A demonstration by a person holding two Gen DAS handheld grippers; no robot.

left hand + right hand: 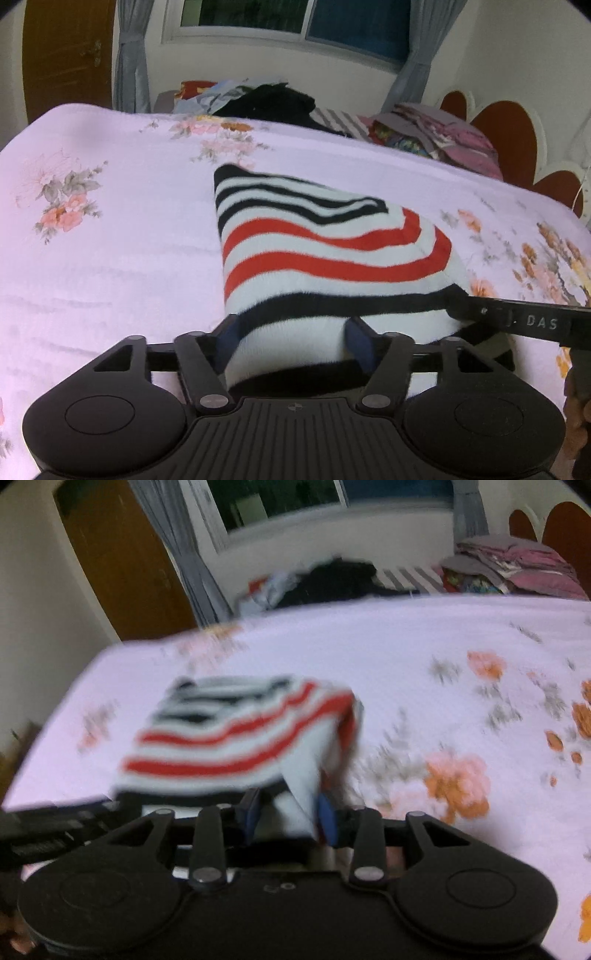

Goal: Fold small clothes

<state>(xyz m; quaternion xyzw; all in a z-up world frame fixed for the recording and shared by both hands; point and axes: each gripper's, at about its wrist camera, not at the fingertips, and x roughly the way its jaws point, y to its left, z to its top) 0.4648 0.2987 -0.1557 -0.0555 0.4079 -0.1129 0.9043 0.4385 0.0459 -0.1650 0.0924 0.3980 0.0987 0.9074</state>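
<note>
A white knitted garment with black and red stripes lies folded on the pink floral bed sheet, its near edge raised toward me. My left gripper stands wide, its blue pads flanking the garment's near edge, which fills the gap without being visibly pinched. My right gripper reaches in from the right at the garment's near right corner. The right wrist view is blurred: there my right gripper is shut on a white fold of the striped garment. My left gripper shows at that view's left edge.
A loose heap with a black garment and a stack of folded pink and grey clothes sit along the bed's far edge. A brown scalloped headboard rises at the right. A hand shows at the right edge.
</note>
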